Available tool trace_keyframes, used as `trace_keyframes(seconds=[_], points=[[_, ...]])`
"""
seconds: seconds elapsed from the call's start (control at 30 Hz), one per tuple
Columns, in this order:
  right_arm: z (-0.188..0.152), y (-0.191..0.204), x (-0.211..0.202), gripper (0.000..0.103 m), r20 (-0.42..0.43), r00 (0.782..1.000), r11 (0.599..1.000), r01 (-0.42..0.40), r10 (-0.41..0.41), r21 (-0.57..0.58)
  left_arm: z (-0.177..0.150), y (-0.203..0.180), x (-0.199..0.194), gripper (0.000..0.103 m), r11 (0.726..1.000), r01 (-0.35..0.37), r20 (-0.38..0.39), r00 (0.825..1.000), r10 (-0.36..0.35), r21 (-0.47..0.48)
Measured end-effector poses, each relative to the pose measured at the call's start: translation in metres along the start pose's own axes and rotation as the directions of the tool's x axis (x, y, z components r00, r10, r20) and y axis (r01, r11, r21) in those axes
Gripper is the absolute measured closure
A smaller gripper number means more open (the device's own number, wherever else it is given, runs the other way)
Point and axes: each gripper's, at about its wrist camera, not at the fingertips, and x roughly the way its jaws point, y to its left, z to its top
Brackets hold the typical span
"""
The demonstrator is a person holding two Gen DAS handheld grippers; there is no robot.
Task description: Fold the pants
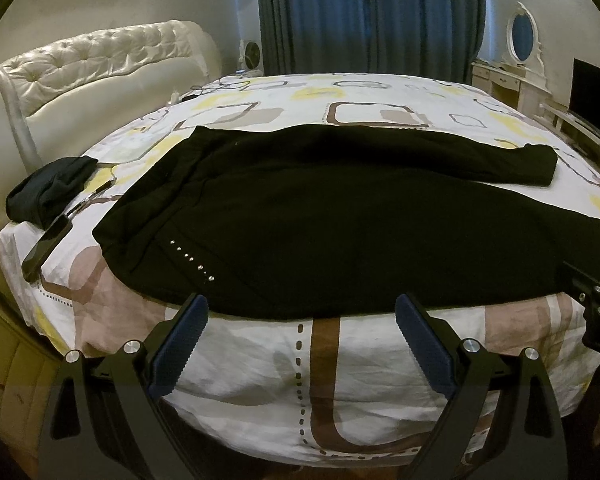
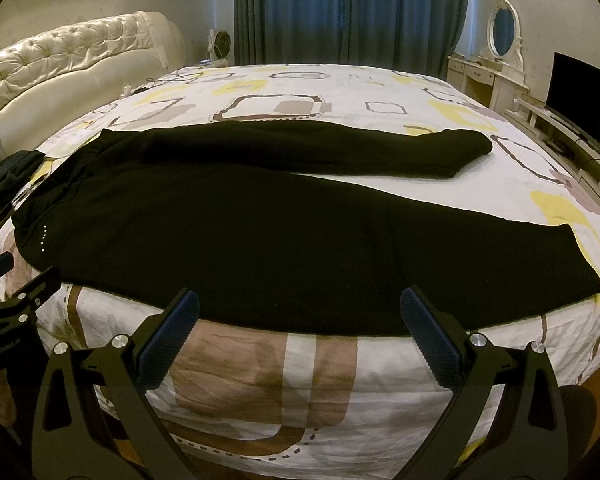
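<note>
Black pants [image 1: 320,216] lie flat on the bed [image 1: 380,352], waistband to the left, both legs stretched to the right; they also show in the right wrist view [image 2: 260,236]. A row of small silver studs [image 1: 190,260] marks the hip. My left gripper [image 1: 302,308] is open and empty, just in front of the near edge of the pants by the hip. My right gripper [image 2: 300,304] is open and empty, in front of the near leg's edge. The right gripper's body shows at the left wrist view's right edge [image 1: 596,304].
A dark bundled garment [image 1: 50,190] and a phone [image 1: 46,248] lie at the bed's left side by the tufted headboard [image 1: 100,64]. A dresser with an oval mirror [image 2: 500,40] and a TV [image 2: 584,92] stand to the right. Blue curtains [image 2: 352,12] hang behind.
</note>
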Motion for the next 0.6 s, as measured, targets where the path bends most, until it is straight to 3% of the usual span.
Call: trace_keyframes(seconds=[0.43,0.6], points=[[0.002,-0.005,0.006,0.002,-0.013,1.0,1.0,-0.008,0.008,-0.005,0.011,-0.001,0.001,0.009,1.0,-0.004,0.039,0.999,0.003,0.026],[0.017,-0.004,0.011,0.002,-0.004,1.0,1.0,-0.009,0.009,-0.018,0.046,0.018,-0.011,0.009,0.999,0.037,0.166,0.985,-0.035,-0.008]])
